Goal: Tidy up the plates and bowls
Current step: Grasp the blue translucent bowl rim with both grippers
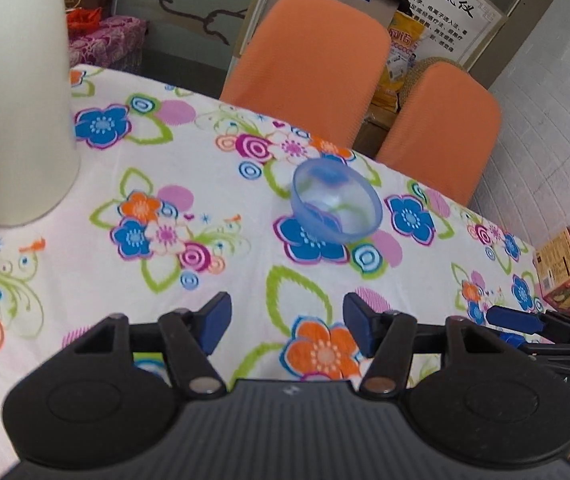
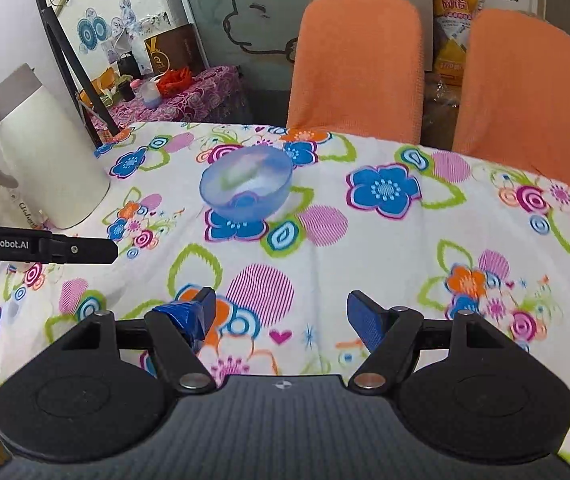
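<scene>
Left gripper (image 1: 287,326) spread wide and empty above the flowered desk (image 1: 213,300). Ahead, 1 translucent blue bowl (image 1: 337,202) upright on the cloth, well apart from the fingers. Cream jug (image 1: 17,100) at far left; 2 orange chairs (image 1: 309,64) behind; right gripper (image 1: 525,328) at the right edge.

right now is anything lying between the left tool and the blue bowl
No. In the left wrist view, only bare flowered tablecloth lies between the open left tool and the blue bowl. The right wrist view shows no obstacle either.
</scene>
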Demonstrator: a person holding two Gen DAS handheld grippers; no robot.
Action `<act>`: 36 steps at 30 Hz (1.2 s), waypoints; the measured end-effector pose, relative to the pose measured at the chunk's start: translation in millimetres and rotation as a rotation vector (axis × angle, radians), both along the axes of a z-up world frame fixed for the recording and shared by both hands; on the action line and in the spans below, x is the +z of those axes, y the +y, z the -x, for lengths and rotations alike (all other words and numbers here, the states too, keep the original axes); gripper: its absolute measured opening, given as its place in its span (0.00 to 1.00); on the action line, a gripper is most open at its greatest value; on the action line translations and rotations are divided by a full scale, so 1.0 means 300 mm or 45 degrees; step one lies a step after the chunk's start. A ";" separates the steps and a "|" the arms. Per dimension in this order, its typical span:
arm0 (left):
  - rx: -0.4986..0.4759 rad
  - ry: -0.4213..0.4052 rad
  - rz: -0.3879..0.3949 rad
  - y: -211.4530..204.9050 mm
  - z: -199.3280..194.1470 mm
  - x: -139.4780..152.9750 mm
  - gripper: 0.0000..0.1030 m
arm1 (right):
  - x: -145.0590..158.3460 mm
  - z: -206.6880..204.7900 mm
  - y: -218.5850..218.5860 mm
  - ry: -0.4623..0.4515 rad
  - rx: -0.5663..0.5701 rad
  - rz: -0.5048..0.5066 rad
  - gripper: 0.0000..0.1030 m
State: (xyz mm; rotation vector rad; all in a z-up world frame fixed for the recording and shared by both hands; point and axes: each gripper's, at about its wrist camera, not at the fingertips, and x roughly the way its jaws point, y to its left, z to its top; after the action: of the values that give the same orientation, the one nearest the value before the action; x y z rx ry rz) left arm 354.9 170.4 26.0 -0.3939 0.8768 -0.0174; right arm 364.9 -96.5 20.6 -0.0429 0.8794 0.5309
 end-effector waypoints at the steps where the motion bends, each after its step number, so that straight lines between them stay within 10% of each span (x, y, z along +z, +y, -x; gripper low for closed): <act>1: 0.006 -0.001 0.004 0.007 -0.034 -0.002 0.59 | -0.005 -0.046 0.028 -0.008 0.007 0.011 0.57; 13: 0.017 0.072 0.054 0.022 -0.455 -0.141 0.59 | -0.127 -0.394 0.210 0.003 0.013 0.102 0.57; 25: -0.027 0.106 -0.011 -0.003 -0.552 -0.216 0.57 | -0.205 -0.392 0.316 -0.052 0.192 0.157 0.55; 29: -0.073 0.136 -0.041 -0.010 -0.544 -0.212 0.11 | -0.194 -0.366 0.342 -0.023 0.206 0.127 0.55; 36: -0.091 0.188 0.002 -0.015 -0.472 -0.202 0.07 | -0.177 -0.296 0.366 0.065 0.162 0.099 0.58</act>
State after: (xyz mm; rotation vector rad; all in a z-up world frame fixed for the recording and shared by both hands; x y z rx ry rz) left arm 496.6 166.0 -34.5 -0.3684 1.0364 -0.0556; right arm 453.6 13.4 -32.6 -0.1574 0.9512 0.6190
